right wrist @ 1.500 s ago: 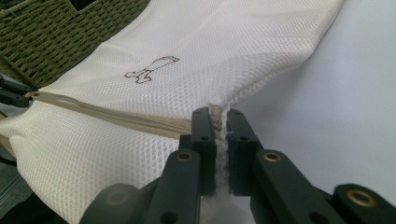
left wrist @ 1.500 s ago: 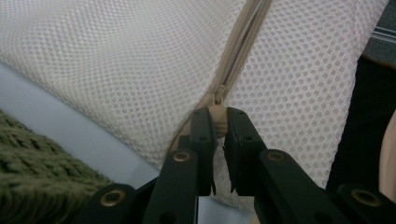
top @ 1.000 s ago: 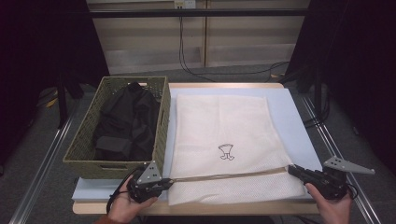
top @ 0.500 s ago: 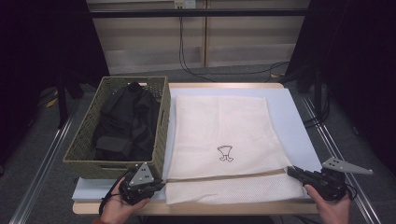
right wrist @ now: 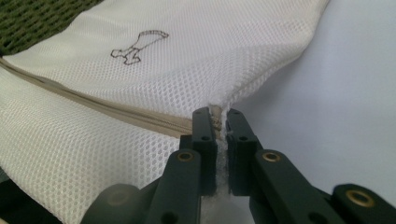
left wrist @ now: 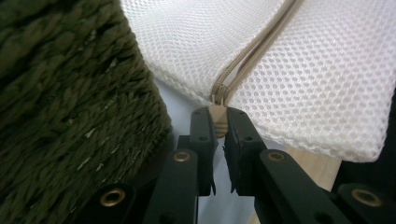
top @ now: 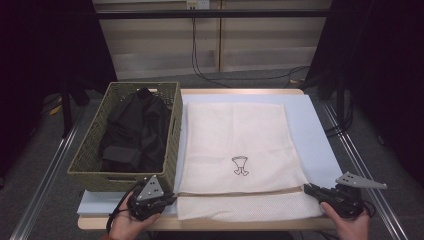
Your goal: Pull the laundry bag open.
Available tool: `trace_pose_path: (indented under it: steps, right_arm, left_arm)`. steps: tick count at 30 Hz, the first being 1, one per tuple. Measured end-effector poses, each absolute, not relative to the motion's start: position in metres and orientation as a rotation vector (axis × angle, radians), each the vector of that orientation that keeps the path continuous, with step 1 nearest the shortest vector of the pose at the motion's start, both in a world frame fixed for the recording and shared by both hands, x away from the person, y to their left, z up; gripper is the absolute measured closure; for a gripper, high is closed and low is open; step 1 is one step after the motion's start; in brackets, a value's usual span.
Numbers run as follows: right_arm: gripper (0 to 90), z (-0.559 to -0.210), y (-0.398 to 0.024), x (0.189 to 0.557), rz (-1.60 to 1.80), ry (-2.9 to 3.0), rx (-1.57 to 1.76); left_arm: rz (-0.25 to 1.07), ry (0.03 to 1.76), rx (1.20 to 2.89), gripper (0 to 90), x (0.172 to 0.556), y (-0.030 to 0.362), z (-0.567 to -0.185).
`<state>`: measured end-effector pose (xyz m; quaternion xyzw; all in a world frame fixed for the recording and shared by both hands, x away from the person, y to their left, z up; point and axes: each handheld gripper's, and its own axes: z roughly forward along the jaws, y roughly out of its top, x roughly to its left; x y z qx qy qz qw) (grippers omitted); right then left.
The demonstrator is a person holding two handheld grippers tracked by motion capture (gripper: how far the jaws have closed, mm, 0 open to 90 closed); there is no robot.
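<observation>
A white mesh laundry bag (top: 235,135) lies flat on the table, with a beige zipper (top: 240,191) running across near its front edge. My left gripper (top: 172,198) is at the zipper's left end, next to the basket. In the left gripper view it (left wrist: 219,120) is shut on the beige zipper pull (left wrist: 218,125). My right gripper (top: 307,188) is at the zipper's right end. In the right gripper view it (right wrist: 218,119) is shut on the bag's edge (right wrist: 219,109) where the zipper (right wrist: 116,112) ends.
An olive woven basket (top: 90,150) holding black clothing (top: 135,130) stands to the left of the bag, close to my left gripper. A pale blue mat (top: 310,130) covers the table. Metal rails run along both table sides, and cables lie on the floor behind.
My left gripper has shifted slightly to the left along the front edge, still shut on the zipper pull. The right gripper has stayed in place.
</observation>
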<state>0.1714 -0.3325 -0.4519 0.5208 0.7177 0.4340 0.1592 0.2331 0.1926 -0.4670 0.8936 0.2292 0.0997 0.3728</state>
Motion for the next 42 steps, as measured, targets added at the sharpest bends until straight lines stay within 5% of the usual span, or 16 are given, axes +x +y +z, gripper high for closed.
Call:
trace_pose_path:
  steps: [19, 22, 25, 30, 42]
  right_arm:
    - [68.7, -0.472, -0.322, 0.181, 1.072, 2.179, 1.498]
    - [60.9, -0.471, -0.324, 0.182, 1.094, 2.152, 1.520]
    - [52.3, -0.469, -0.326, 0.184, 1.126, 2.128, 1.534]
    - [46.9, -0.464, -0.329, 0.183, 1.183, 2.048, 1.535]
    - [40.1, -0.451, -0.318, 0.180, 1.326, 2.002, 1.414]
  left_arm:
    - [0.221, 0.608, 2.260, 80.6, 0.235, 0.197, -0.476]
    - [0.238, 0.639, 2.226, 67.0, 0.235, 0.201, -0.476]
    - [0.227, 0.659, 2.191, 62.6, 0.232, 0.206, -0.475]
    - [0.200, 0.710, 2.138, 34.8, 0.232, 0.209, -0.473]
    - [0.314, 0.756, 2.013, 16.8, 0.210, 0.223, -0.463]
